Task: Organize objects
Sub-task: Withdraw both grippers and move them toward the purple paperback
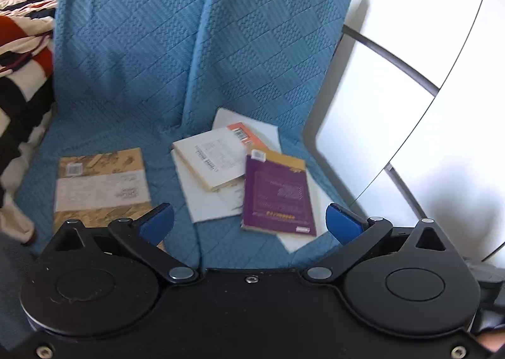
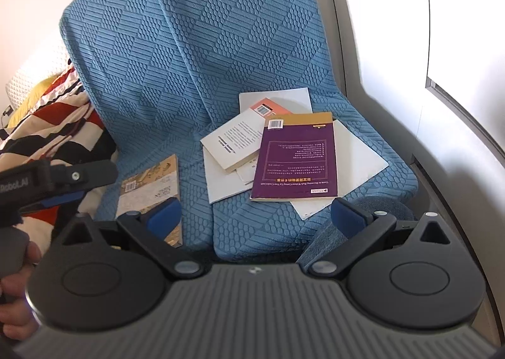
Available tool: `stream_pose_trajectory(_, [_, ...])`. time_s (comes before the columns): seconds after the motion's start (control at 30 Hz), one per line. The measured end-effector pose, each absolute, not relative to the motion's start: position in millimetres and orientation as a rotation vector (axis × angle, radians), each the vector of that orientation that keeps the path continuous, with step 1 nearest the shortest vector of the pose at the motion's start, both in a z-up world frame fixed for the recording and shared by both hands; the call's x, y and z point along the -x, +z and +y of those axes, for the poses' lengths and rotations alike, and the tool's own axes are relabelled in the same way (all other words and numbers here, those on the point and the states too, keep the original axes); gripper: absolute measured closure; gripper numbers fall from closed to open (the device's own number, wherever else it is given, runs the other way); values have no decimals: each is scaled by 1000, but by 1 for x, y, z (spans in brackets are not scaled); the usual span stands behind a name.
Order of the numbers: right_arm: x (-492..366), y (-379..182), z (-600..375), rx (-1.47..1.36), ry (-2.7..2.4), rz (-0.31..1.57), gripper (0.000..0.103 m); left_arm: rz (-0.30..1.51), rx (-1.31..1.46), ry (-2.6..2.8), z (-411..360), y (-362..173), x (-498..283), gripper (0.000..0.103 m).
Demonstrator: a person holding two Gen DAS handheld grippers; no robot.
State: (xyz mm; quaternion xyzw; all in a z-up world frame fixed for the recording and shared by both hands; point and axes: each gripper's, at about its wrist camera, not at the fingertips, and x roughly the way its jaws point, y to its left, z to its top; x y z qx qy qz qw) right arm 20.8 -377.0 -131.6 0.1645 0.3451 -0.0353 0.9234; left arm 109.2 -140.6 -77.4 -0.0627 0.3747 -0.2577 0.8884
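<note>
Both tongs hang spread and empty over the seat: the left gripper (image 1: 249, 220) with its blue pads wide, the right gripper (image 2: 255, 217) likewise, nothing between the fingers of either. Below them, on the blue cushion (image 1: 132, 81), the books lie scattered. A tan book (image 1: 101, 183) sits alone to the left, just under the left gripper. To the right a loose heap: a purple book (image 2: 298, 157) on top, a white book (image 2: 235, 141) askew beside it, an orange book (image 2: 268, 105) peeking out behind, all on white sheets (image 2: 359, 153). I'd judge this the approach, with nothing yet picked. Next, one gripper would need to come down flat over a book's edge, likely the purple one, and close on it without dragging the sheets beneath.
</note>
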Motion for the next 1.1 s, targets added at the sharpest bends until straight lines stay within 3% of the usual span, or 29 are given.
stream_pose_trajectory(1.1, [-109,-252,-447,-457,-198,659,1,846,15,-474,-235,-184,-209,4])
